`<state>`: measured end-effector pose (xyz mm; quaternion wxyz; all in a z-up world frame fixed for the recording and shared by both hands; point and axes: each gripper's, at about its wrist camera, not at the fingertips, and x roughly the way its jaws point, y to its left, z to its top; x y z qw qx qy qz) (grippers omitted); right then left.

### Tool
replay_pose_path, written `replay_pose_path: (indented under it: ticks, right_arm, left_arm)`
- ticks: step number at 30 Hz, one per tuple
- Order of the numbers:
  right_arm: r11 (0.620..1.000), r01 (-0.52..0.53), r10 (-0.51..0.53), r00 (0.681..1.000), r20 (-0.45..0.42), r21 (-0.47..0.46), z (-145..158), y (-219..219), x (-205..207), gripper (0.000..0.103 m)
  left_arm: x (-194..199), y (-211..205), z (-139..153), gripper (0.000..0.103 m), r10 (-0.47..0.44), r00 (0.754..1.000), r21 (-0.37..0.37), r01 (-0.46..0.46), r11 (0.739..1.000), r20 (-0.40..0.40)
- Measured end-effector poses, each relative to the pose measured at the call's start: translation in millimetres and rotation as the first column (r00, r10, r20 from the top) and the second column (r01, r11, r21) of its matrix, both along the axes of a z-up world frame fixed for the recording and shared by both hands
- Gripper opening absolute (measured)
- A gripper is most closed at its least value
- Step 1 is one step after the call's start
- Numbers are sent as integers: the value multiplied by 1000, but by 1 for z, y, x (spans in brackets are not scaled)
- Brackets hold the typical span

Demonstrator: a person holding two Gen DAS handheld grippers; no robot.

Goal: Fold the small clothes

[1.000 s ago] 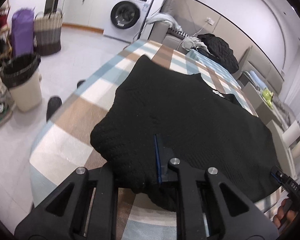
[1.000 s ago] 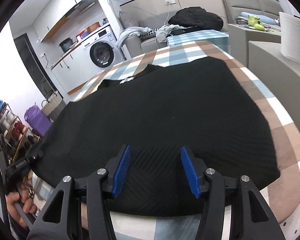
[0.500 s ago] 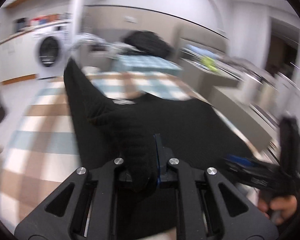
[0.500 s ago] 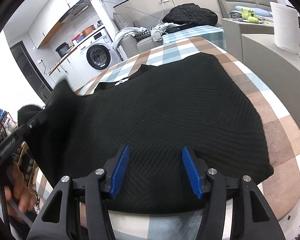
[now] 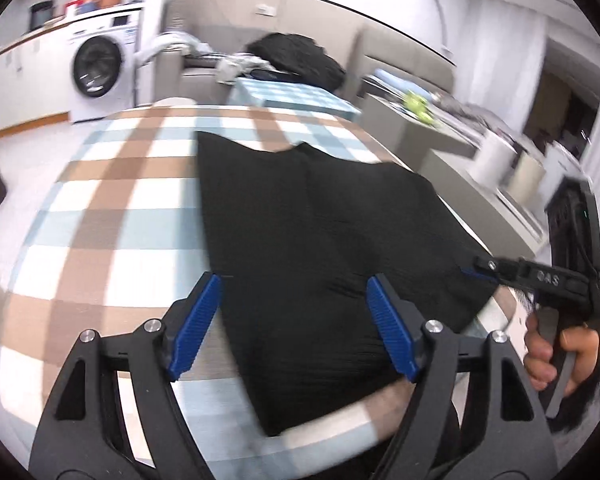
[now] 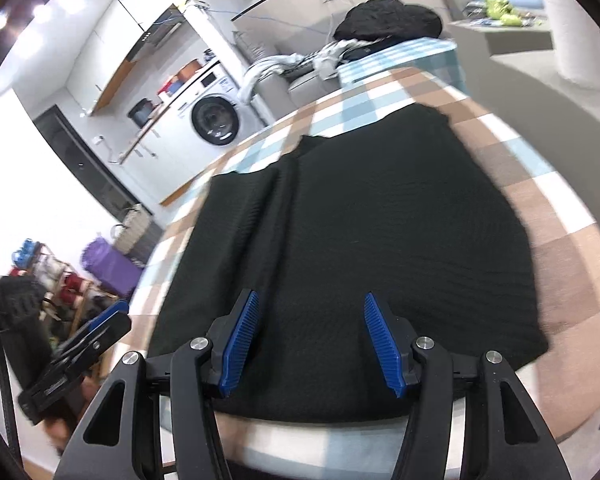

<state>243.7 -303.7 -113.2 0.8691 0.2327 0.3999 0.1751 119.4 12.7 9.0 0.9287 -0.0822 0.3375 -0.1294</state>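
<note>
garment: a black knitted top [image 5: 324, 248] is laid on the checked tabletop [image 5: 112, 200], with its left side now turned in over the middle; a lengthwise ridge is seen near the neck end in the right wrist view [image 6: 284, 192]

change: a second ago the left edge of the top was pinched and lifted; it is now let go and lies on the body of the top, so the cloth shows a straight folded left border

left gripper [image 5: 296, 328]: the jaws are opening at this moment and already stand wide; nothing is pressed between the fingers [image 5: 196, 320], and the near hem of the top is only seen past them

right gripper [image 6: 310, 344]: its jaws are held about half apart above the near hem, as they were a second ago; nothing is gripped, and the cloth is seen below the fingers [image 6: 240, 340], though whether they touch it cannot be told

hand: a hand [image 5: 556, 348] is seen around the handle of the right gripper at the right edge of the left wrist view

meaning for the task: the first side fold is judged done; the right side of the top is not yet turned in, so a matching fold from the right is likely due, followed by a fold along the length

risk: the turned-in flap looks loose near the neck and could slip open if the cloth is dragged
</note>
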Motion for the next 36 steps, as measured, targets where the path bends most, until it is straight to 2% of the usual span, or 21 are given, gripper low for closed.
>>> replay_pose_path:
  ticks: [5,8,9,10,11,12,13,15,17,18,21,22,24,25,27,30,32,34,36]
  right_arm:
    - [989,-113,118,992,-45,97,-8,33,19,57]
    - [983,-156,164,982,-90,92,-22,55,34,54]
    - [985,-154,162,980,-114,83,-28,60,38,43]
    - [985,-151,160,979,-125,77,-32,64,41,25]
    - [985,-154,163,979,-126,75,-33,66,42,18]
    - [985,-155,162,980,-118,72,-32,67,41,6]
    - [984,-157,164,983,-88,79,-26,66,38,5]
    - [977,-189,184,981,59,97,0,63,23,5]
    - [982,-176,165,977,139,68,19,55,8,5]
    - [986,-159,151,979,134,46,21,50,5,5]
    - [996,-70,71,997,23,-64,-2,38,13,5]
    - [994,-61,57,997,-46,-90,-15,34,19,6]
    - [995,-62,52,993,-109,-82,-27,31,23,10]
    - [996,-61,55,994,-98,-60,-26,29,21,14]
    - [996,-46,41,997,-66,-73,-18,27,17,24]
    - [997,-37,37,999,0,-74,-3,27,16,27]
    - [997,-64,65,998,6,-53,1,29,20,27]
    - [994,-106,106,994,-8,-25,-1,37,31,35]
    - [984,-180,180,983,-40,-2,-9,53,41,39]
  left_arm:
    - [9,56,-9,74,92,995,-44,-93,995,-31]
    - [12,73,-13,74,125,991,-54,-127,990,-46]
    - [13,77,-14,74,130,990,-57,-133,989,-51]
    - [13,79,-15,74,132,990,-62,-135,989,-52]
    - [13,78,-15,74,135,989,-68,-139,988,-53]
    - [13,79,-15,74,138,989,-68,-141,988,-54]
    - [13,79,-15,74,138,989,-66,-142,988,-55]
    - [13,74,-15,75,130,990,-63,-134,989,-52]
    - [11,70,-15,81,132,990,-53,-135,990,-51]
    - [12,69,-16,83,133,989,-46,-136,990,-57]
    - [14,62,-21,84,121,989,-37,-125,991,-86]
    - [15,61,-24,86,118,988,-34,-122,992,-99]
    - [16,56,-28,98,106,987,-29,-110,994,-119]
    - [16,53,-30,101,98,987,-28,-103,994,-124]
    - [16,46,-33,102,85,989,-22,-88,996,-124]
    - [17,36,-39,102,60,989,3,-60,998,-139]
    - [18,28,-44,102,33,988,13,-32,999,-153]
    - [17,21,-47,102,9,986,29,-4,1000,-164]
    - [17,14,-51,102,-9,985,55,19,998,-173]
